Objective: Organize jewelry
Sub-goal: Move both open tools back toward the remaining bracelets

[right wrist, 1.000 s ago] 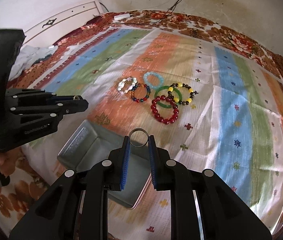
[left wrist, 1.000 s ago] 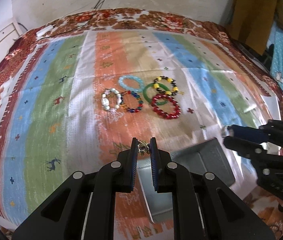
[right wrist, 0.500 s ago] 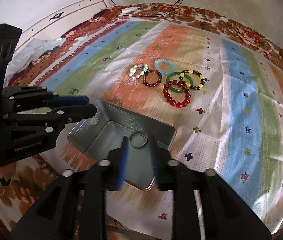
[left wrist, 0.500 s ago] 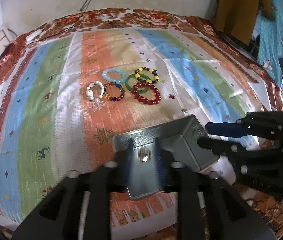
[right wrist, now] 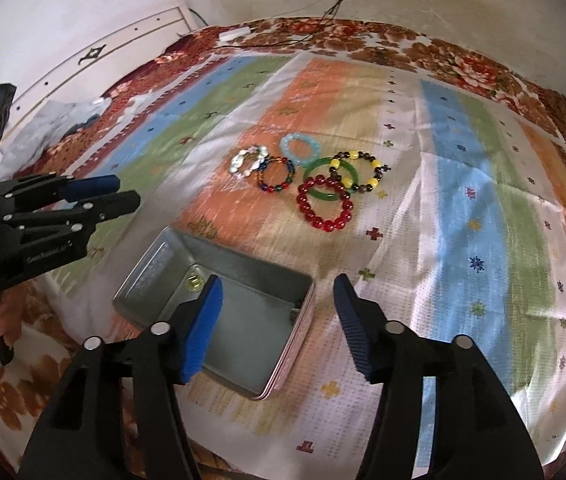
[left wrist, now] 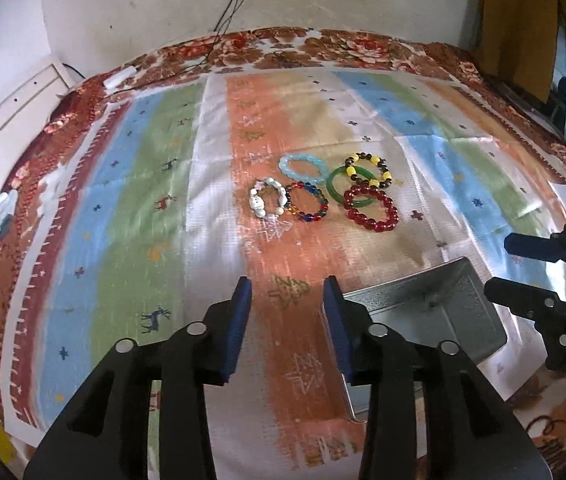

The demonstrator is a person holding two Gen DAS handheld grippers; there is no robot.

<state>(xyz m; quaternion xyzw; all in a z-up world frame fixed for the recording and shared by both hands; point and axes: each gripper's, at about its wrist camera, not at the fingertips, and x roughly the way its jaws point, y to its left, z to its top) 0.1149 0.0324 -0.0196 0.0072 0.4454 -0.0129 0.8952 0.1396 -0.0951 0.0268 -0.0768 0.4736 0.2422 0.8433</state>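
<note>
Both grippers, left [left wrist: 287,320] and right [right wrist: 279,316], are opening with nothing between their jaws. A small gold piece [right wrist: 194,281] lies in the tin [right wrist: 219,256] near the cloth's [right wrist: 463,220] front edge. Bracelets [right wrist: 325,202] sit mid-cloth.

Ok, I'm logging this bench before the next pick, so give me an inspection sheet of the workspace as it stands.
Surface: striped patterned cloth spread over a floral bedcover.
Job's things: open metal tin at the near edge, a small gold piece inside; six bracelets clustered beyond it, the red bead bracelet overlapping the green bangle.
Clutter: crumpled cloth at the far left edge.
Grippers: left tool and right tool both opening, nothing between the jaws.
Cables: dark wires hanging down the wall onto the bed.
Surroundings: white wall, white panel at left.
</note>
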